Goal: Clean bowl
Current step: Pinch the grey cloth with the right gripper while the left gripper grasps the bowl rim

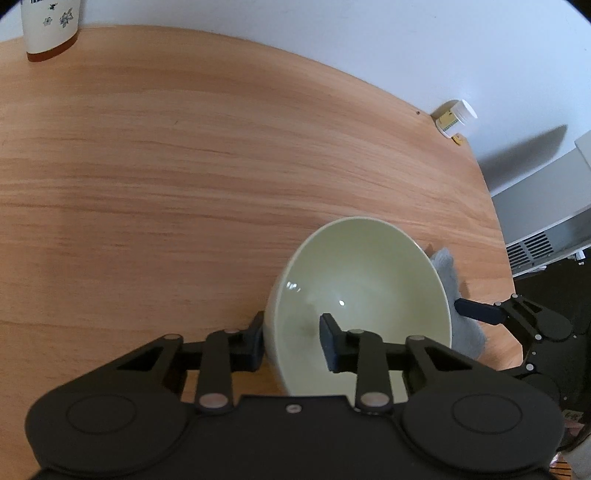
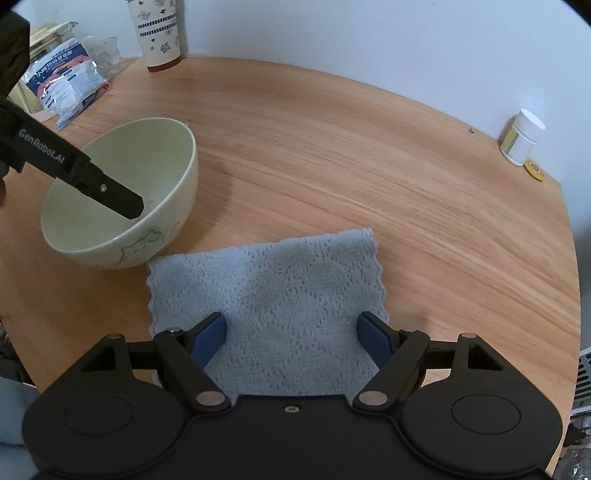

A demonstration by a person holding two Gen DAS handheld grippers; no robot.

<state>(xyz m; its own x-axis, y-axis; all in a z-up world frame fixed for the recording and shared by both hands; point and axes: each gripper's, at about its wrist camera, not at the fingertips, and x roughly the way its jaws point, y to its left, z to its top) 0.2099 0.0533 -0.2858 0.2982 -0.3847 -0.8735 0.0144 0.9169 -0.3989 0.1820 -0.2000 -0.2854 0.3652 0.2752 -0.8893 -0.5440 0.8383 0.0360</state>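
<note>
**Bowl Braced at the Rim, Cloth Not Yet Gripped**

Jaws of the left gripper [image 1: 293, 341] are seen narrowed across the near wall of the bowl [image 1: 362, 280], one pad outside and one inside; whether both pads actually press on the wall cannot be told, since a gap appears beside the inner pad. Such a hold is judged to steady the bowl for wiping. The bowl is placed on the wooden table [image 1: 147, 166], tipped slightly, with the blue cloth [image 2: 269, 295] lying flat just beside it. Jaws of the right gripper [image 2: 293, 338] are held wide, straddling the near part of the cloth, nothing being clamped; a pinch of the fabric is judged to be the next requirement. A faint smudge is discernible low inside the bowl, but its nature is unclear. In the left wrist view most of the cloth is hidden behind the bowl. A pill bottle [image 2: 521, 137] and a patterned cup [image 2: 159, 35] are set well apart at the table's far edge.
</note>
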